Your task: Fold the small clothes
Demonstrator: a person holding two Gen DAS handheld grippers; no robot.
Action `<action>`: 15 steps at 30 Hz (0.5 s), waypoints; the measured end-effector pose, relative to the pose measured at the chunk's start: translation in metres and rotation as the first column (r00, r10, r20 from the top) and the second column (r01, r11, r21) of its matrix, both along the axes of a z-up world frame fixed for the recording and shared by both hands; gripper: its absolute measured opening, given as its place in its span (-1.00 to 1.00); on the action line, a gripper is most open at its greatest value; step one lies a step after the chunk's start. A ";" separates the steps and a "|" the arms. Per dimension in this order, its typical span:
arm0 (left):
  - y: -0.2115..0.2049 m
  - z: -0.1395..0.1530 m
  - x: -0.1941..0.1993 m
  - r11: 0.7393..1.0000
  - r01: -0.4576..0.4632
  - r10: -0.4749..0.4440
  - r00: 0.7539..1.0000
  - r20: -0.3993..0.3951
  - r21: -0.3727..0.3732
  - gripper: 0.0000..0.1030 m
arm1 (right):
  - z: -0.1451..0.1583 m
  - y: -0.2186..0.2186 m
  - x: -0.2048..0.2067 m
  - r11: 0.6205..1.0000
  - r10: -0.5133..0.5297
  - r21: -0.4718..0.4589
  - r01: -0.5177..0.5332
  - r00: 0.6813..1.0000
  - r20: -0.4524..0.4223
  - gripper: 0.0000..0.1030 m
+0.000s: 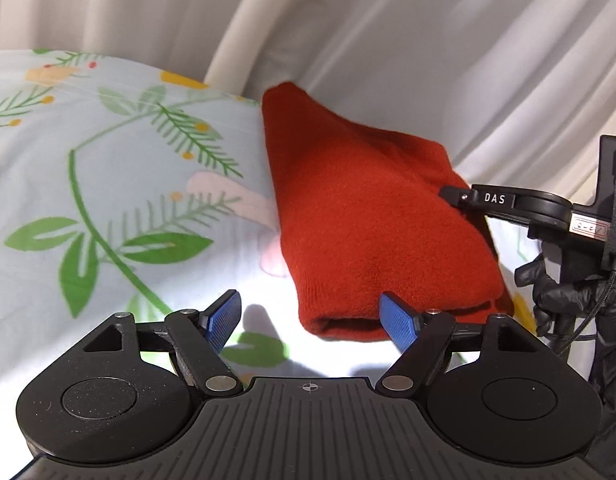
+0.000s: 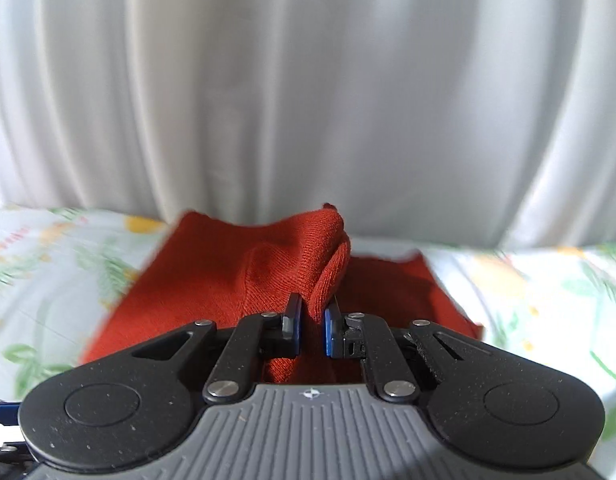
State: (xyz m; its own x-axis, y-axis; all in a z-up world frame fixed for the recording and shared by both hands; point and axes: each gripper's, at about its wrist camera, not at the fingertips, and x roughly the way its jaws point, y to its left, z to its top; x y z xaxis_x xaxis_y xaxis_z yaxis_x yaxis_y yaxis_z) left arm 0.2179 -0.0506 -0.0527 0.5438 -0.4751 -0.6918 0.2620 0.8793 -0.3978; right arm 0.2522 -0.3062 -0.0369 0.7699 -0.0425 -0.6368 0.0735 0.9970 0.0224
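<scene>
My right gripper (image 2: 312,322) has its blue pads pinched on a raised ridge of the red knitted garment (image 2: 267,276), and the cloth bunches up between them and peaks just beyond the tips. My left gripper (image 1: 310,318) stands wide open and holds nothing; its right pad sits just at the near rolled edge of the same garment (image 1: 360,208), while its left pad hangs over the bare floral bedsheet (image 1: 107,168). The garment lies on the bed, close to the white curtain (image 2: 308,80) at the far side, with the sheet showing to its left and right

As I judge it, the fold is partly made: from the left wrist the garment reads as a doubled layer with a rounded fold line at its near end, and from the right wrist a flat red layer lies under the part I am lifting. What is left, I think, is to carry this pinched edge over, lay it flat and smooth the bundle. I cannot tell what sort of garment it is, nor whether other clothes wait out of view
</scene>
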 end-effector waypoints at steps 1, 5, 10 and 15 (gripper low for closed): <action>-0.004 -0.002 0.001 1.000 0.001 -0.001 1.000 -0.005 0.025 0.57 | -0.007 -0.006 0.001 1.000 -0.016 0.023 0.016 1.000 -0.019 -0.80; -0.007 -0.005 -0.001 0.999 -0.008 0.008 1.000 0.008 0.041 0.58 | -0.015 -0.040 -0.018 0.954 -0.050 0.295 0.061 0.998 -0.045 -0.57; -0.011 -0.005 0.000 0.999 -0.017 0.016 1.000 0.017 0.044 0.58 | -0.040 -0.081 -0.067 0.753 -0.058 0.652 0.094 0.995 -0.077 0.12; -0.020 -0.006 0.000 0.998 0.001 -0.002 1.000 0.016 0.058 0.58 | -0.058 -0.067 -0.067 0.675 0.007 0.735 0.067 0.995 -0.098 0.15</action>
State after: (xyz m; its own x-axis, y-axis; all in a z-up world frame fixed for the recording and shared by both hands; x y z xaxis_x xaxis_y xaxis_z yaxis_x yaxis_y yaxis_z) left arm 0.2181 -0.0711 -0.0583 0.5542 -0.4352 -0.7095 0.2697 0.9003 -0.3416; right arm 0.1855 -0.3734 -0.0944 0.7178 0.4471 -0.5337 0.1419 0.6566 0.7408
